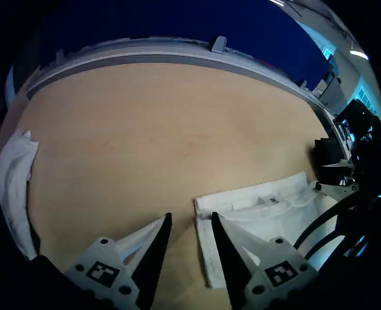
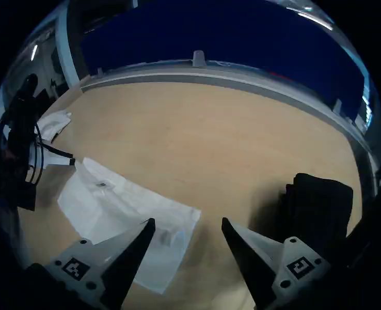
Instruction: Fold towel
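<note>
Lying flat on the pale wooden table, the white rectangular cloth towel looks light, limp and thin. It should drape and sag once lifted, and a loose layer could slip free, so a pinch through the full thickness at a corner or along an edge seems safest. A small tag sits near its far edge, and soft creases suggest more than one layer.

The left claw is spread wide and holds nothing. One finger reaches over the towel's side edge near a corner, the other over bare wood; I cannot tell whether either touches. It points low and forward across the table.

The right claw is likewise wide open and empty. One finger lies over the towel near its opposite corner, and the other sits above bare wood beside a black folded cloth. So the two claws flank the towel from either end, angled down toward it. A second white crumpled cloth lies well apart at the table's edge.
</note>
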